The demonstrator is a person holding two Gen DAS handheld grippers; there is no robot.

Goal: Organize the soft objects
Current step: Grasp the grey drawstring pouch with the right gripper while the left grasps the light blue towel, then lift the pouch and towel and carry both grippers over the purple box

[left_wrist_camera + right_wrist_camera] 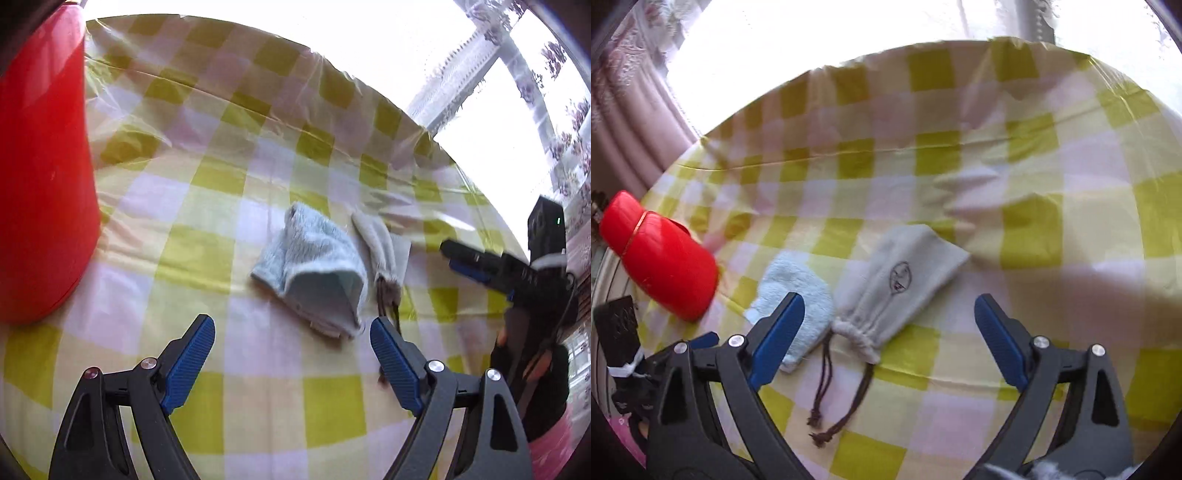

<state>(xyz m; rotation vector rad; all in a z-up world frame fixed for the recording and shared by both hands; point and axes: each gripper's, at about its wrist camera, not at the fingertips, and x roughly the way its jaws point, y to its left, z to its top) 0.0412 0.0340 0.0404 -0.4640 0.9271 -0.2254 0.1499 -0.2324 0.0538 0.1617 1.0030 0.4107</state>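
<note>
A folded light blue fluffy cloth [314, 266] lies on the checked tablecloth; it also shows in the right wrist view [798, 295]. Right beside it, touching, lies a grey drawstring pouch [384, 247] with brown cords, also in the right wrist view [894, 280]. My left gripper [291, 350] is open and empty, just short of the cloth. My right gripper [890, 332] is open and empty, hovering over the pouch's gathered mouth; it shows from the side in the left wrist view [465, 258].
A red plastic bucket [40, 177] stands at the left of the table, also seen in the right wrist view [661, 258]. The yellow and white checked tablecloth [1034, 229] is wrinkled. A bright window and curtains lie beyond the table's far edge.
</note>
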